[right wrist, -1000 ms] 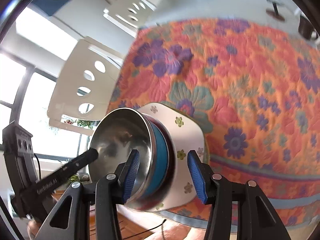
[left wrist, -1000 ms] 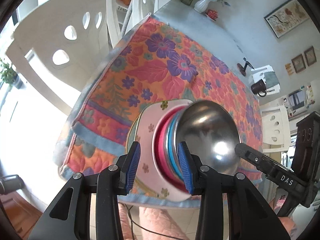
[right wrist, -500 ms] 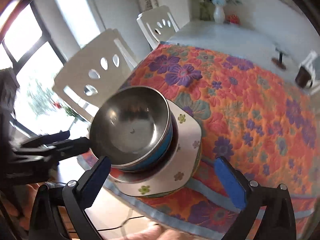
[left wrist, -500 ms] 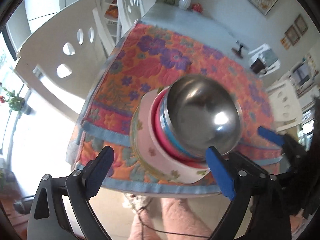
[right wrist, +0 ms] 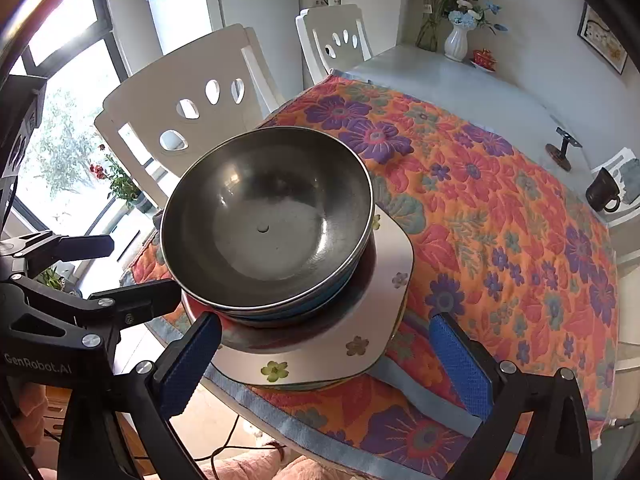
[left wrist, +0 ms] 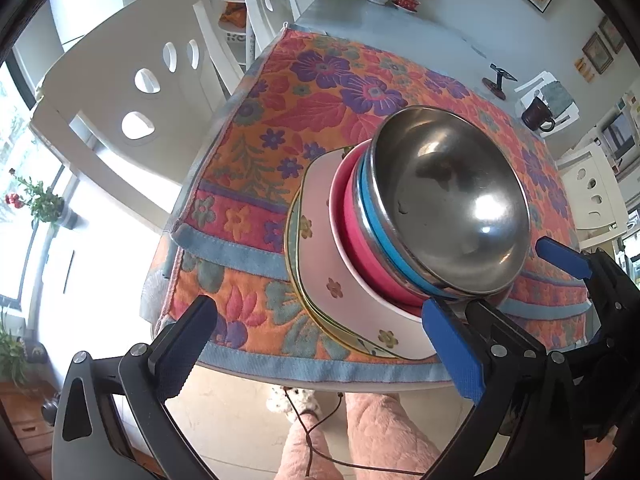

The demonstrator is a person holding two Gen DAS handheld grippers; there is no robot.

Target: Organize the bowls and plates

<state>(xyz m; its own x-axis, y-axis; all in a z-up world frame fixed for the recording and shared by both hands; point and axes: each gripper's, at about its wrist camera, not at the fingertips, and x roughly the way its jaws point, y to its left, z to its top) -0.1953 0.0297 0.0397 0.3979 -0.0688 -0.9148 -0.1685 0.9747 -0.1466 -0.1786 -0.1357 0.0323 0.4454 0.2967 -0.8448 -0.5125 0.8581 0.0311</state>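
Sitting stacked on the floral counter cloth (right wrist: pixel 500 216): steel bowl (right wrist: pixel 266 216) on top, both grippers' fingers just opened wide, holding nothing.

One stack of dishes stands at the centre of both views: one steel bowl (right wrist: pixel 266 216) on top, one blue bowl (left wrist: pixel 394 250) under it, one pink bowl (left wrist: pixel 360 240) below that, then one white square plate (right wrist: pixel 384 280) with small flowers and one green-rimmed plate (left wrist: pixel 294 256) at the bottom. Two tools show, the left tool (left wrist: pixel 320 350) and the right tool (right wrist: pixel 326 364). Three white chairs (left wrist: pixel 120 92) appear in the left view, one dark mug (right wrist: pixel 602 192) at the right, and one white vase (right wrist: pixel 456 42) at the upper right.
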